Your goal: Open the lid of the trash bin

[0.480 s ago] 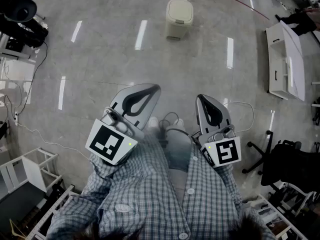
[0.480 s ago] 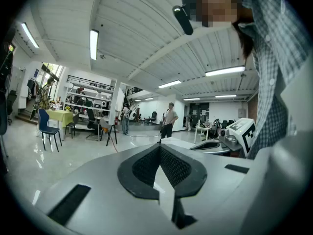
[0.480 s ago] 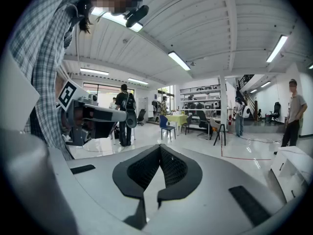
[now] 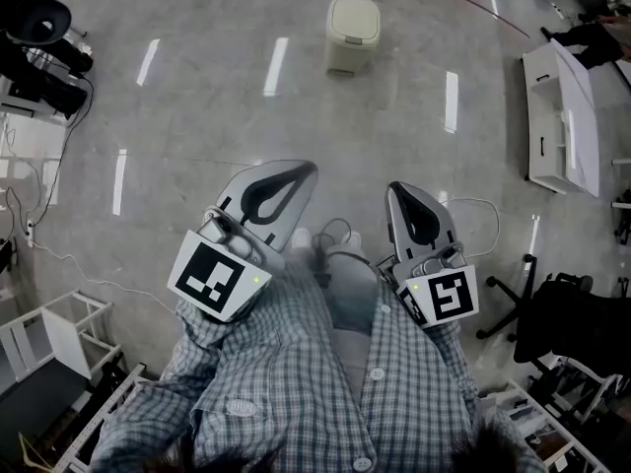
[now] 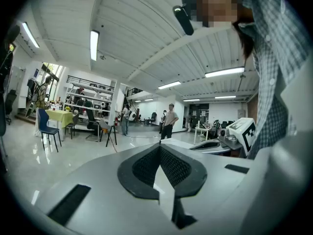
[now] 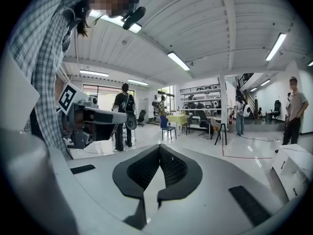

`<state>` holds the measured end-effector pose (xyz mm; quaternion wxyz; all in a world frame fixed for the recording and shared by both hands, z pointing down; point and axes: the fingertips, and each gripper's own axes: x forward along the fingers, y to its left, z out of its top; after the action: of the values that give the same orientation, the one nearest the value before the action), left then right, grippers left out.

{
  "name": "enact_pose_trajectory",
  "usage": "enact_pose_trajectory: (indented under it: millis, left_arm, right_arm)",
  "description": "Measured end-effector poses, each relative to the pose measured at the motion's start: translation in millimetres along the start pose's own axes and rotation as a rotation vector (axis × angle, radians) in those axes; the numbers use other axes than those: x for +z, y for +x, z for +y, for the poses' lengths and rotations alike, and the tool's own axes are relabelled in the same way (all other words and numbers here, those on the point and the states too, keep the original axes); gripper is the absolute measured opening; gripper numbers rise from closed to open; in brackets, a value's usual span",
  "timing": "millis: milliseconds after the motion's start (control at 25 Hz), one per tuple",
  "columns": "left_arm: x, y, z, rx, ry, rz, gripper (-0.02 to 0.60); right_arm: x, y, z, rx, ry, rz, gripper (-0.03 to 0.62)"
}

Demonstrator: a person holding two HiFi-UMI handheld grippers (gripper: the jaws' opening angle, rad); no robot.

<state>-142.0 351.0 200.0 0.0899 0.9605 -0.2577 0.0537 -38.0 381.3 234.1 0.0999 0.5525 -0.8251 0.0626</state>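
Looks down on a glossy grey floor (image 4: 197,136), with the small beige trash bin (image 4: 352,42) standing at the top centre, its lid (image 4: 354,18) down, well apart from both grippers. Holds the left gripper (image 4: 307,172) and the right gripper (image 4: 396,191) low against a plaid shirt (image 4: 296,382), side by side and pointing toward the bin, each with jaws pressed together on nothing. Takes in a white cabinet (image 4: 562,116) at the right edge, a black office chair (image 4: 567,328) below it, and a thin cable (image 4: 59,254) along the left.
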Motion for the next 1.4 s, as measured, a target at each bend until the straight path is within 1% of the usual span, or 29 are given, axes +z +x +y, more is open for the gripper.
enact_pose_trajectory:
  millis: [440, 600, 800, 960, 1200, 1400]
  left_arm:
    - [-2.2, -25.9, 3.1, 0.002, 0.021, -0.014, 0.006]
    - [-2.4, -34.3, 3.7, 0.015, 0.029, -0.024, 0.006]
    - [-1.6, -38.7, 8.5, 0.03, 0.022, -0.026, 0.006]
    - [-1.6, -34.3, 9.9, 0.045, 0.02, -0.024, 0.006]
    - [-0.2, -20.7, 19.0, 0.067, 0.016, -0.019, 0.006]
    - [6.4, -1.0, 28.0, 0.082, 0.014, -0.015, 0.006]
  right_arm:
    - [-0.4, -1.3, 18.9, -0.024, -0.006, -0.016, 0.02]
    - [-0.6, -2.4, 28.7, -0.011, -0.006, -0.018, 0.02]
    - [0.7, 2.0, 30.0, -0.001, -0.009, -0.013, 0.02]
    - [-2.0, 3.1, 23.6, 0.009, -0.004, -0.001, 0.02]
    - [-1.4, 14.9, 5.0, 0.031, -0.026, -0.01, 0.02]
    - [3.5, 28.4, -16.8, 0.039, -0.017, -0.009, 0.02]
